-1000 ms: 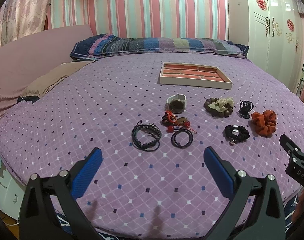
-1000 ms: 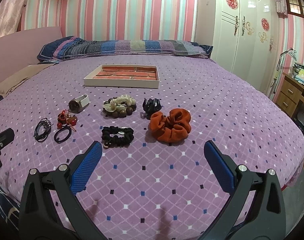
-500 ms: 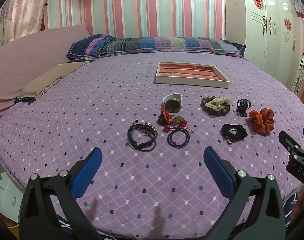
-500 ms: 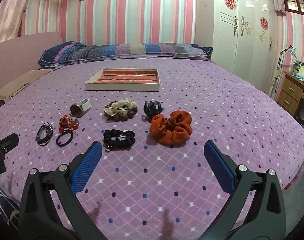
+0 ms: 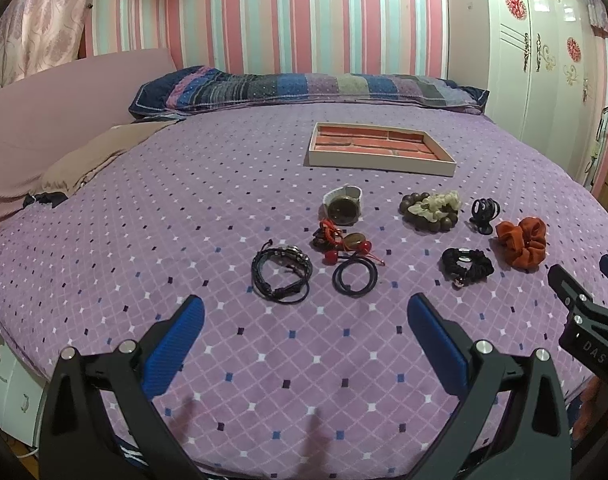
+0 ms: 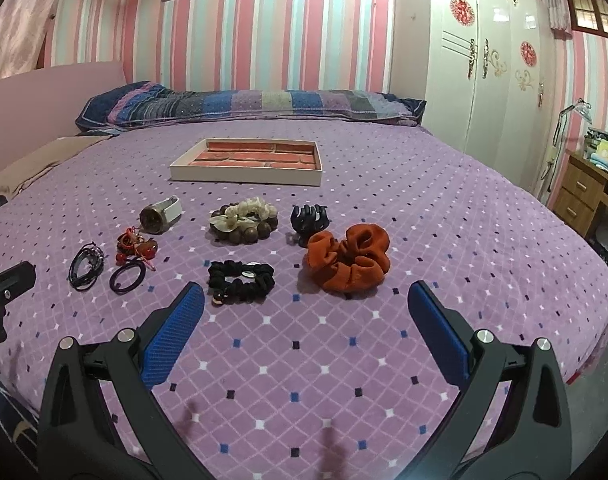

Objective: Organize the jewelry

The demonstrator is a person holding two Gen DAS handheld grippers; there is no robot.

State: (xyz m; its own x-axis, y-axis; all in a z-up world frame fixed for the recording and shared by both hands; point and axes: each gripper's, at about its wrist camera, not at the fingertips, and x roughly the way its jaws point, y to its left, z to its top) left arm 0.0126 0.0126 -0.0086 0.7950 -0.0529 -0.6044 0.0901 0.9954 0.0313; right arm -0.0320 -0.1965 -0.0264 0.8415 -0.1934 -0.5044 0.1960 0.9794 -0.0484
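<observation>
Sorting not yet begun, by my reading: tray [image 5: 377,162] sits empty at upper centre of frame on the bed [image 5: 144,208]. Watch [image 5: 342,205], bead bracelet [image 5: 429,212], claw clip [image 5: 483,214], orange scrunchie [image 6: 349,262], black scrunchie [image 6: 240,280] and cords [image 5: 282,274] all lie loose mid-frame, well short of it. Left gripper [image 5: 305,330] and right gripper [image 6: 305,330] both spread wide, holding and touching nothing.
</observation>
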